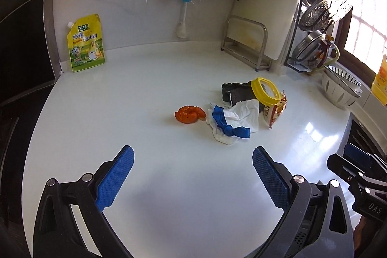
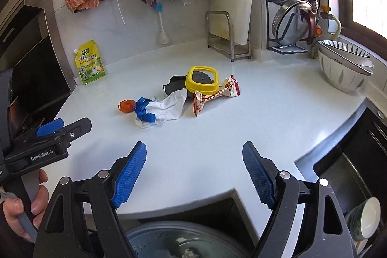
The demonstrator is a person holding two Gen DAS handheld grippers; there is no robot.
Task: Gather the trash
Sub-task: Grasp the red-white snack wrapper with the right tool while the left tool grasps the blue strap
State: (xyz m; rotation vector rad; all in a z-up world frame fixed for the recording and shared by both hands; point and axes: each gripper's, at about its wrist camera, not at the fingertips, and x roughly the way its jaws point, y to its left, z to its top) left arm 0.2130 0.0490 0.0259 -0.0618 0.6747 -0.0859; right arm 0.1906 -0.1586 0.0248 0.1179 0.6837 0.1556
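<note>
dark item (image 2: 177, 85) half hidden under yellow lid (image 2: 202, 79)

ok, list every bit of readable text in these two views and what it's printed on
"GenRobot.AI": on the body of the left claw, seen in the right wrist view.
"DAS": partial label on the right claw's body, cut off at the frame edge in the left wrist view.
"鸡精调味料": large characters on the yellow seasoning pouch; its smaller print is too small to read.
Red-and-white snack wrapper: print too crumpled and blurred to read.
</note>
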